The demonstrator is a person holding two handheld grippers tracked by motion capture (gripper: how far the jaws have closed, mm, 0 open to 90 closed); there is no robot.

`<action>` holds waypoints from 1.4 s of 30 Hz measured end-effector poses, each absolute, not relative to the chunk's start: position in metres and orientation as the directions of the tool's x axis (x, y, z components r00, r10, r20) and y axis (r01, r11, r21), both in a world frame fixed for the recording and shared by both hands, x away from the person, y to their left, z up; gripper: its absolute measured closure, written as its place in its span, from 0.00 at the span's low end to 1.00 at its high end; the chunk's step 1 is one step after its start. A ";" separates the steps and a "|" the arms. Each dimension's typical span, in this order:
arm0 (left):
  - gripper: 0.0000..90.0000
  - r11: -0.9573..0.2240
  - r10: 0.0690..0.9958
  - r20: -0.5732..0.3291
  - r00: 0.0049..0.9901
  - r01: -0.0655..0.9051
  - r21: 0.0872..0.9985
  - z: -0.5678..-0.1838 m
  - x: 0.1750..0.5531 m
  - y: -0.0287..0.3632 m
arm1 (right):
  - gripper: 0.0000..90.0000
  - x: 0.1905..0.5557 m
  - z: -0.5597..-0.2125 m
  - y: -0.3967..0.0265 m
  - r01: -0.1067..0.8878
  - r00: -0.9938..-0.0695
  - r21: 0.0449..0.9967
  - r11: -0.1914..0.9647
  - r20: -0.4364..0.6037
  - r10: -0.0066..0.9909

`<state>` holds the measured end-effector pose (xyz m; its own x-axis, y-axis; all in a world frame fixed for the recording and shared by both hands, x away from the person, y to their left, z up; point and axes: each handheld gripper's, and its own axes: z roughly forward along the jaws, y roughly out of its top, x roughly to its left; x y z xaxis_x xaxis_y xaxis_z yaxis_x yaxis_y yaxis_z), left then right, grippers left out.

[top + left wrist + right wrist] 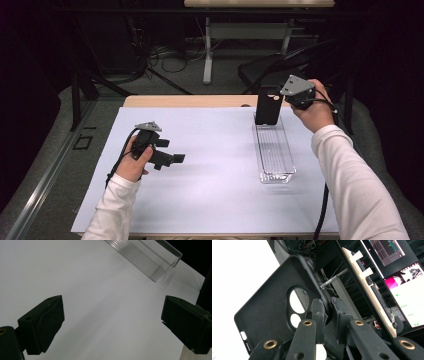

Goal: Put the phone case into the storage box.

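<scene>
A black phone case [268, 104] with a camera cut-out stands upright above the far end of a long clear plastic tray [274, 150]. My right gripper [282, 102] is shut on the case's edge; in the right gripper view its jaws pinch the rim of the phone case [272, 307] beside the cut-out, at the right gripper [327, 315]. My left gripper [172, 159] hovers over the white mat at the left, pointing toward the tray, open with nothing between its jaws. In the left gripper view the left gripper [112, 322] stands wide, with the near end of the tray [150, 257] beyond it.
A white mat [210, 170] covers the wooden table [185, 101]. Behind the table stand a dark chair [270, 67], a desk leg and floor cables. The right gripper view catches a desk with lit monitors [404, 275].
</scene>
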<state>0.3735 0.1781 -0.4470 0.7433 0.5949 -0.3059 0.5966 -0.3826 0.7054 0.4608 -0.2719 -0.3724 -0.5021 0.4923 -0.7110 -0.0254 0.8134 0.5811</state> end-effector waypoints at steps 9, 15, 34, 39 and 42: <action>0.06 -0.384 0.594 -0.305 0.744 0.596 0.705 -0.447 0.374 0.179 | 0.90 0.464 -0.377 -0.272 -0.028 -0.496 0.563 0.826 -0.725 0.478; 0.06 -0.378 0.599 -0.308 0.740 0.599 0.705 -0.448 0.374 0.181 | 0.90 0.471 -0.385 -0.271 -0.028 -0.494 0.549 0.835 -0.734 0.466; 0.06 -0.371 0.606 -0.310 0.733 0.605 0.705 -0.448 0.374 0.184 | 0.90 0.496 -0.409 -0.270 0.001 -0.472 0.533 0.846 -0.745 0.471; 0.06 -0.369 0.606 -0.313 0.731 0.608 0.703 -0.449 0.374 0.184 | 0.90 0.500 -0.415 -0.269 0.003 -0.469 0.531 0.848 -0.748 0.470; 0.06 -0.372 0.606 -0.309 0.733 0.605 0.704 -0.449 0.374 0.185 | 0.90 0.502 -0.418 -0.269 -0.006 -0.466 0.527 0.850 -0.753 0.464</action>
<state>0.3744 0.1848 -0.4488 0.7331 0.6059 -0.3090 0.6046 -0.3724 0.7041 0.5016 -0.2687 -0.4181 -0.4663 0.4638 -0.7533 -0.0056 0.8500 0.5268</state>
